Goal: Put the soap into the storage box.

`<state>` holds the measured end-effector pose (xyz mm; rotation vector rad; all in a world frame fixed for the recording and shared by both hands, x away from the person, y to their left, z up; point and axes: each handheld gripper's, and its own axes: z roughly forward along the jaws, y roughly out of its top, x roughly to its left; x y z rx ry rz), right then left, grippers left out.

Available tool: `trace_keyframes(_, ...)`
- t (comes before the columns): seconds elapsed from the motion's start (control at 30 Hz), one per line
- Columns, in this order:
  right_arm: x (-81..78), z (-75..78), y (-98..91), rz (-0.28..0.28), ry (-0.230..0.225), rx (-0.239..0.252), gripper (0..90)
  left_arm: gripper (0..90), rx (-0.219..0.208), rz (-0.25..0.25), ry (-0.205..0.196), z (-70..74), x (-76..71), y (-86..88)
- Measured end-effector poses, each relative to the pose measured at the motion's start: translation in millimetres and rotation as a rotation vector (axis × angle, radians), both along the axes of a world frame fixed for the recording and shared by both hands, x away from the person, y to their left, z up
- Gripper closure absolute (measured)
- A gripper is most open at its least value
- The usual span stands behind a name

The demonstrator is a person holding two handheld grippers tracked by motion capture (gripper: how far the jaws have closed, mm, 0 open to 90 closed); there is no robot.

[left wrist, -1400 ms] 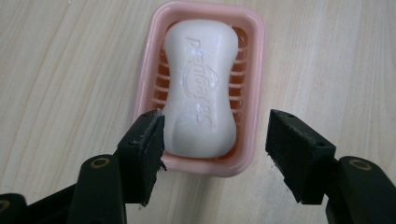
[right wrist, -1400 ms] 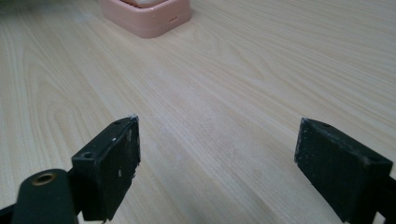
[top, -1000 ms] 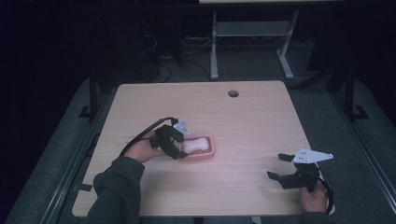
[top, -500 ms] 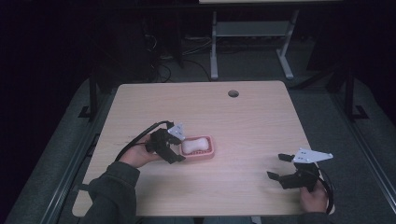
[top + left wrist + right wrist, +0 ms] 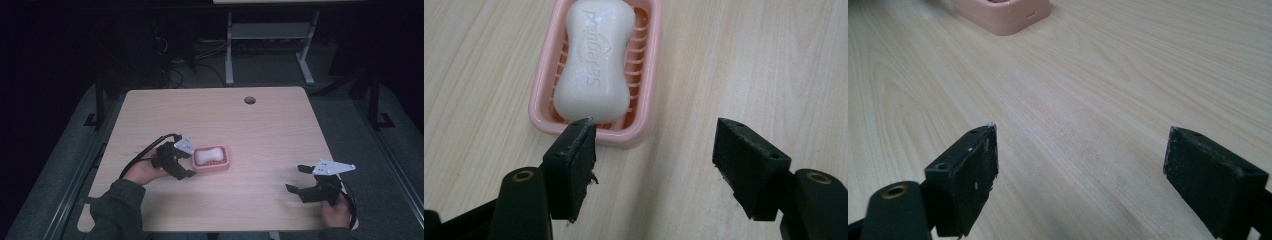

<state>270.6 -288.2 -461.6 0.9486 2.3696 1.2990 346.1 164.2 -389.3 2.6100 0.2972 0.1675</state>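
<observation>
A white soap bar [image 5: 209,154] [image 5: 594,60] lies in a pink soap dish [image 5: 223,165] [image 5: 650,65] on the wooden table, left of its middle. My left gripper [image 5: 189,162] [image 5: 654,135] sits just left of the dish, pointing at its short end. Its jaws have just been opening and stand open with nothing between them; one pad tip is close to the dish's near rim. My right gripper [image 5: 295,178] [image 5: 1081,132] rests low over the table near the front right, open and empty, facing the dish [image 5: 1003,12] from far off.
The table [image 5: 280,135] has a round cable hole [image 5: 249,100] near its far edge. Bare wood stretches between the two grippers. Beyond the table stand a white desk frame [image 5: 229,55] and cables on a dark floor.
The left gripper has drawn back leftward from the dish, uncovering the soap, and its jaws are wider apart. The right gripper has stayed put.
</observation>
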Motion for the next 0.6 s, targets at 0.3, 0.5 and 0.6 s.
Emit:
trace_keyframes(0.3,-0.6,0.2,0.2,-0.001,0.0,-0.003,13.5,32.0,0.0,0.011,0.001,-3.8,-8.1,7.0)
trace_keyframes(0.5,-1.0,0.4,1.4,0.003,0.003,-0.005,13.5,31.9,0.011,0.011,-0.001,-8.6,-12.6,10.9)
trace_keyframes(0.6,-1.1,0.2,1.6,0.004,0.005,-0.008,13.5,31.5,0.014,0.013,0.0,-9.5,-14.1,12.7)
